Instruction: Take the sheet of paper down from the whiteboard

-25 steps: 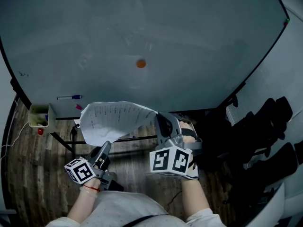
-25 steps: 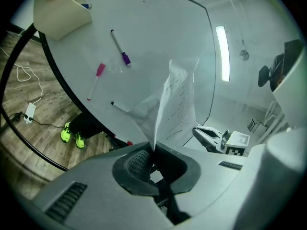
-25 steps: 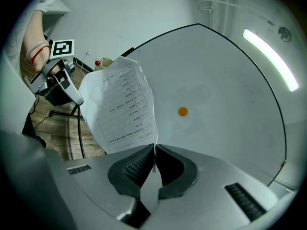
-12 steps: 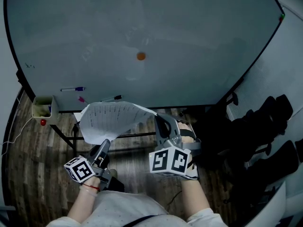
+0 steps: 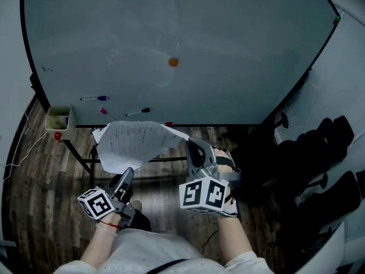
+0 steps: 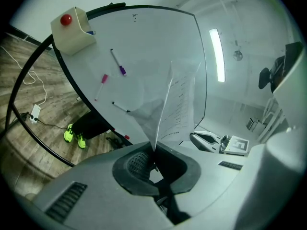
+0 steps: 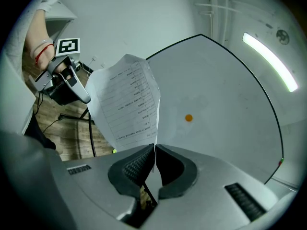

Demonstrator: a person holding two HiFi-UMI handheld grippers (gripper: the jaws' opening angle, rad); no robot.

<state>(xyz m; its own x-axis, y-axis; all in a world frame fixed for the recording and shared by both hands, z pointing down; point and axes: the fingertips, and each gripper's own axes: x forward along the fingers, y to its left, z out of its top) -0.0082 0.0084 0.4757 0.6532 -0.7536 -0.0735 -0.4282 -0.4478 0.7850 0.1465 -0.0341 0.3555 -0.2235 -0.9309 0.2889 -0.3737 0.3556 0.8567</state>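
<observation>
A pale box point(image 5: 57, 119) hangs at the board's point(image 5: 239, 33) lower left corner, a red knob point(image 5: 57, 136) on its front. The left gripper view shows something blue point(image 6: 90, 32) at the box's open top; what it is cannot be told. Just right of the box, three markers lie against the board: a purple-capped one point(image 5: 94, 98), a pink one point(image 5: 104, 112) and a black one point(image 5: 138, 112).

Below them, the left gripper point(image 5: 128, 174) has its jaws pressed together on the lower left edge of the paper point(image 5: 134, 144). The paper is off the board, held in the air between the two grippers, in front of the board's bottom edge. It is a white sheet with rows of small print, bowed upward in the middle, its left part sagging toward the left gripper. In the left gripper view it rises edge-on from the jaws and looks thin enough for light to pass through.

The right gripper point(image 5: 191, 145) is clamped on the paper's right edge, pads closed with the sheet between them.

Higher and further right, an orange magnet point(image 5: 173, 62) sits alone on the board. Dark chairs point(image 5: 322, 153) stand at the far right.
</observation>
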